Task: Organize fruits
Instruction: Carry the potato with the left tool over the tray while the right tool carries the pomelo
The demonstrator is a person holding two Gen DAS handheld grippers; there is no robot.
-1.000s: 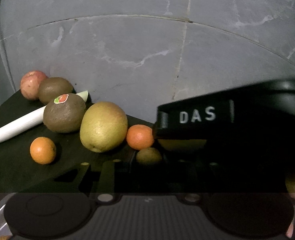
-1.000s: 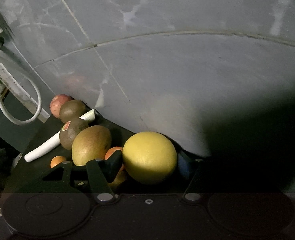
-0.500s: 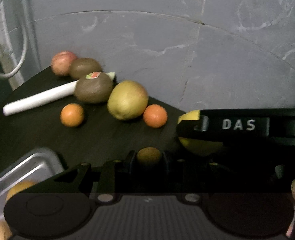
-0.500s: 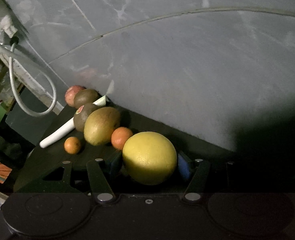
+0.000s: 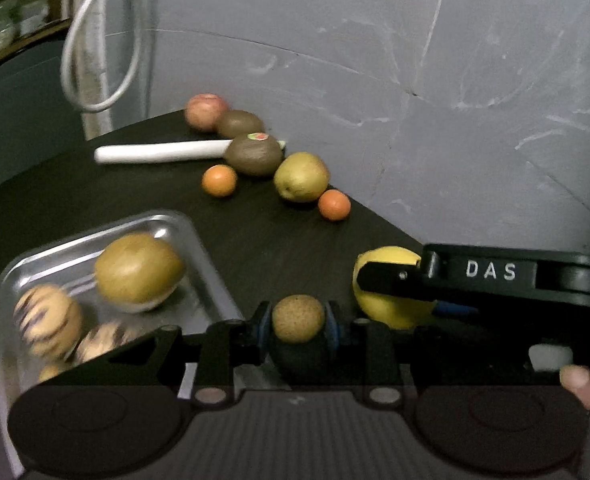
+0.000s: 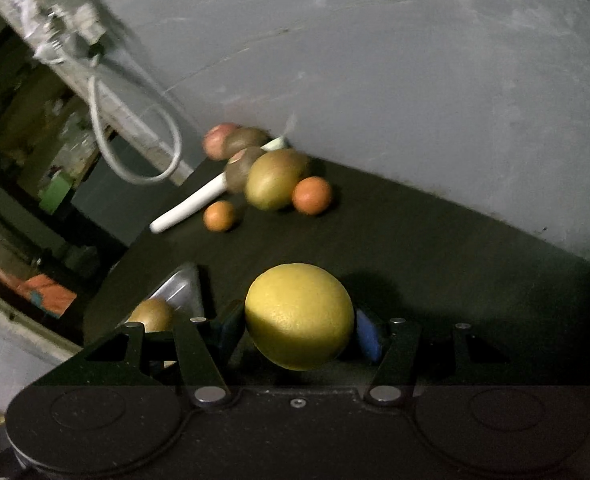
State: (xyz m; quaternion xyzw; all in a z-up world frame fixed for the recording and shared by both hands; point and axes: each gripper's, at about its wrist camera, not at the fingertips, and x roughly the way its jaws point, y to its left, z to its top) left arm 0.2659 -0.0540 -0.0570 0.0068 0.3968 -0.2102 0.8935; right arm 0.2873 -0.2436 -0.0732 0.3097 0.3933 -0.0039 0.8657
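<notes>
A dark table is sitting against a gray stone wall, and a white cable is hanging at the upper left of the frame. Closest to us, at the bottom middle of the left view, the left gripper is pinching a small brown fruit between its blue pads. Just to the right of it, the right gripper is squeezing a big yellow fruit from both sides. At the lower left, a shiny metal tray is holding a golden fruit and some pale striped ones. Farther back, more fruits are waiting in a row by the wall: two small oranges, a green-yellow pear, brown kiwis and a pink apple, with a white stick lying beside them. The next job is probably putting both held fruits in the tray. It would be good to go one hand at a time, lower each fruit into a bare spot, and let go gently so nothing is rolling out.
</notes>
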